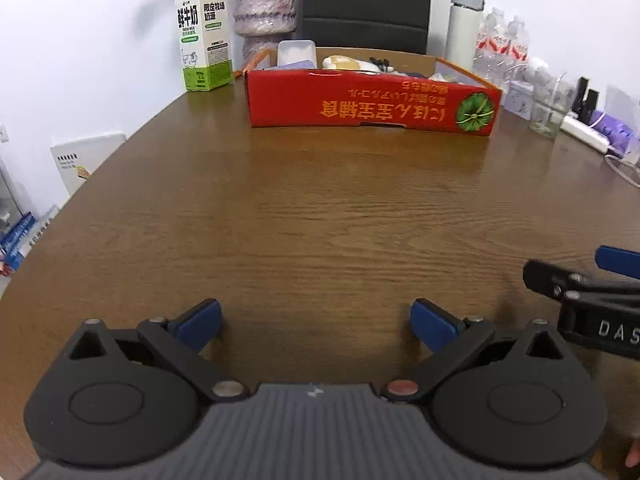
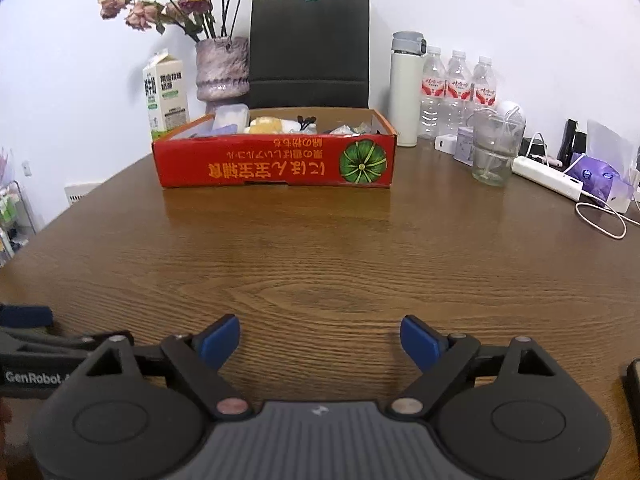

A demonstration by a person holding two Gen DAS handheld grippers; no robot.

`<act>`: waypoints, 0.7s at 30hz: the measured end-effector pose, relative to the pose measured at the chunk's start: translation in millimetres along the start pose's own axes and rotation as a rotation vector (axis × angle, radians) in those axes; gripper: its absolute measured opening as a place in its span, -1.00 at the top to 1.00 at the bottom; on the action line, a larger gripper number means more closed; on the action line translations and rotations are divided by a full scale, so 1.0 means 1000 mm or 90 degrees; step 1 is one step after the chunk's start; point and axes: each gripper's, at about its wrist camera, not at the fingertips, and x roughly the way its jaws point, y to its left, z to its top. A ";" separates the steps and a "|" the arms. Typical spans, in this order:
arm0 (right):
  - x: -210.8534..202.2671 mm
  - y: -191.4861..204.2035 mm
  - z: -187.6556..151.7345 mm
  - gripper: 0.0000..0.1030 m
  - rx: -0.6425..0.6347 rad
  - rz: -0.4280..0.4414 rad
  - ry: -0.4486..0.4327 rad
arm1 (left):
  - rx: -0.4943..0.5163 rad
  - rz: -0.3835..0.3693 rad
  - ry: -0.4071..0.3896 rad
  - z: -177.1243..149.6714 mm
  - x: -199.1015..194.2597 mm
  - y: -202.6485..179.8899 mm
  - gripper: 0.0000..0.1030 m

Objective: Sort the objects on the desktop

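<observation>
I hold my left claw (image 1: 316,322) and right claw (image 2: 320,340) spread and empty over the near tabletop (image 2: 320,248), with the red box (image 2: 276,160) far ahead, so sorting looks finished or needs a reach.

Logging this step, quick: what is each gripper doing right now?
Left gripper: open, holding nothing, above the table.
Right gripper: open, holding nothing.
</observation>
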 end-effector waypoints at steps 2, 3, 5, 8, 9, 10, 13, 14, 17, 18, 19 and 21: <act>0.007 0.001 0.001 -0.69 0.003 -0.005 0.009 | 0.003 -0.001 -0.003 0.004 0.006 0.000 -1.00; 0.010 0.001 0.002 -0.69 0.004 -0.007 0.011 | 0.005 -0.003 -0.004 0.007 0.009 -0.001 -1.00; 0.018 0.002 0.006 -0.69 0.000 -0.017 0.017 | 0.006 -0.003 -0.004 0.013 0.015 -0.001 -1.00; 0.027 0.003 0.010 -0.71 -0.004 -0.029 0.016 | 0.008 -0.006 -0.006 0.020 0.024 0.000 -1.00; 0.030 0.003 0.012 -0.71 -0.002 -0.029 0.016 | 0.009 -0.007 -0.009 0.021 0.026 0.000 -1.00; 0.033 0.003 0.014 -0.71 -0.001 -0.029 0.015 | 0.010 -0.010 -0.013 0.022 0.028 0.001 -1.00; 0.040 0.001 0.017 -0.84 0.005 -0.029 0.017 | 0.012 -0.015 -0.031 0.023 0.032 0.000 -1.00; 0.041 -0.001 0.018 -0.86 0.008 -0.026 0.019 | 0.013 -0.015 -0.037 0.022 0.033 0.000 -1.00; 0.046 -0.004 0.020 -0.93 0.015 -0.016 0.026 | 0.011 -0.021 -0.038 0.024 0.035 0.001 -1.00; 0.047 -0.005 0.021 -0.97 0.019 -0.018 0.028 | 0.011 -0.022 -0.038 0.024 0.036 0.001 -1.00; 0.048 -0.006 0.022 -1.00 0.020 -0.019 0.030 | 0.012 -0.022 -0.038 0.024 0.036 0.001 -1.00; 0.050 -0.005 0.022 -1.00 0.015 -0.016 0.031 | 0.011 -0.022 -0.038 0.024 0.037 0.001 -1.00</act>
